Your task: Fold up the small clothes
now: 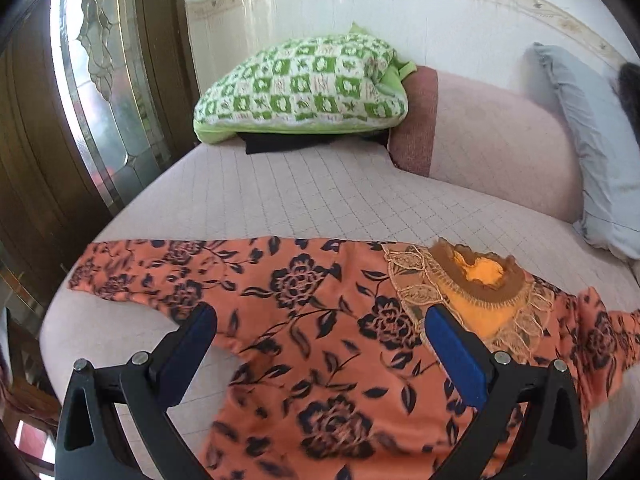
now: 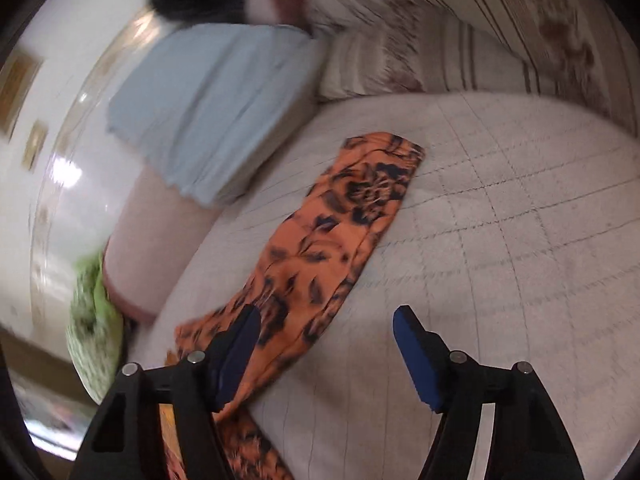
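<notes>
An orange top with dark blue flowers (image 1: 320, 320) lies spread flat on the quilted bed, sleeves out to both sides, its lace-trimmed neckline (image 1: 480, 280) at the right. My left gripper (image 1: 318, 314) is open and empty, hovering over the garment's chest. In the right wrist view one long sleeve (image 2: 340, 216) stretches away across the bed. My right gripper (image 2: 326, 316) is open and empty just above the sleeve's near part, its left finger (image 2: 236, 356) over the cloth.
A green-and-white checked pillow (image 1: 304, 84) lies at the head of the bed (image 1: 320, 192), a pink bolster (image 1: 492, 140) and a light blue pillow (image 1: 596, 148) to the right. A wooden door with glass (image 1: 88, 80) stands left. Striped bedding (image 2: 420, 56) lies beyond the sleeve.
</notes>
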Demonstrator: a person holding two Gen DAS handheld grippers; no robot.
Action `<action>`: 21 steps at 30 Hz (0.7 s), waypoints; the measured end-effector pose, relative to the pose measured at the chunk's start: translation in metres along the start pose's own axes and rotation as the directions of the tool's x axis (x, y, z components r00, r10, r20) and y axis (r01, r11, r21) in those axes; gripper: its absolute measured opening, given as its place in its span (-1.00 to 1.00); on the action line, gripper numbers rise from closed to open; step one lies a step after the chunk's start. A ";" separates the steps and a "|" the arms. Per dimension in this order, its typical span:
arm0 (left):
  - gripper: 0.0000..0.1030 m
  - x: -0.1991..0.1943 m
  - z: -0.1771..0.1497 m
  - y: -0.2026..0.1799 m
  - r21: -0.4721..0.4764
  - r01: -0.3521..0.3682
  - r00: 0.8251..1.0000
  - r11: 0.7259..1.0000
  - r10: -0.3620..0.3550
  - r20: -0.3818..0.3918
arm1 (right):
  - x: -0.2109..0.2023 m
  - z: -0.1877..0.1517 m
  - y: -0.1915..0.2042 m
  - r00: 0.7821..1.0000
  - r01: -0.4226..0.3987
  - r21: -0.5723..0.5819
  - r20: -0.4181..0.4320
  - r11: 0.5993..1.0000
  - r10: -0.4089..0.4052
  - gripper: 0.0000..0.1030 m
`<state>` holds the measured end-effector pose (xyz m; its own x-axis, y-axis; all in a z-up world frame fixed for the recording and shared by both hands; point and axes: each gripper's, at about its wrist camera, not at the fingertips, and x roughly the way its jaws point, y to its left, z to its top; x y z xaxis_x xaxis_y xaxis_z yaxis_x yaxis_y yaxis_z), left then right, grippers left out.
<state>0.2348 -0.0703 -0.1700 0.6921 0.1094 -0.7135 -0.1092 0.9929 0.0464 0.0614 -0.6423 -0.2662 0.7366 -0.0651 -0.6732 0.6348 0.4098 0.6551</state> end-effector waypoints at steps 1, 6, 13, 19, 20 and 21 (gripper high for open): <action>1.00 0.010 0.002 -0.005 -0.003 0.004 1.000 1.000 -0.004 -0.010 | 0.011 0.009 -0.005 1.000 -0.015 0.032 -0.004 0.999 0.015 0.35; 1.00 0.035 -0.003 -0.015 0.049 -0.042 0.999 0.998 0.042 0.013 | 0.060 0.040 -0.032 1.000 0.019 0.186 -0.002 0.982 -0.019 0.19; 1.00 0.063 -0.007 -0.007 0.049 -0.089 0.996 0.995 0.089 -0.013 | 0.088 0.063 -0.016 0.991 0.127 0.095 0.036 0.987 -0.131 -0.55; 1.00 0.059 0.002 0.012 0.012 -0.155 0.986 0.988 0.153 0.065 | 0.062 0.061 0.013 0.993 0.024 0.067 0.112 0.997 -0.032 -0.88; 1.00 0.059 0.005 0.020 -0.011 -0.159 0.985 0.987 0.159 0.067 | 0.052 0.058 0.028 0.992 -0.004 0.035 0.125 0.999 0.000 -0.88; 1.00 0.060 0.008 0.029 -0.039 -0.169 0.983 0.985 0.172 0.067 | 0.042 0.054 0.043 0.991 -0.034 0.008 0.131 0.999 0.033 -0.88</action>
<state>0.2784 -0.0341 -0.2057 0.7091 0.2812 -0.6466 -0.2529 0.9574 0.1390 0.1326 -0.6768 -0.2473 0.7810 -0.1700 -0.6009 0.6114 0.4045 0.6802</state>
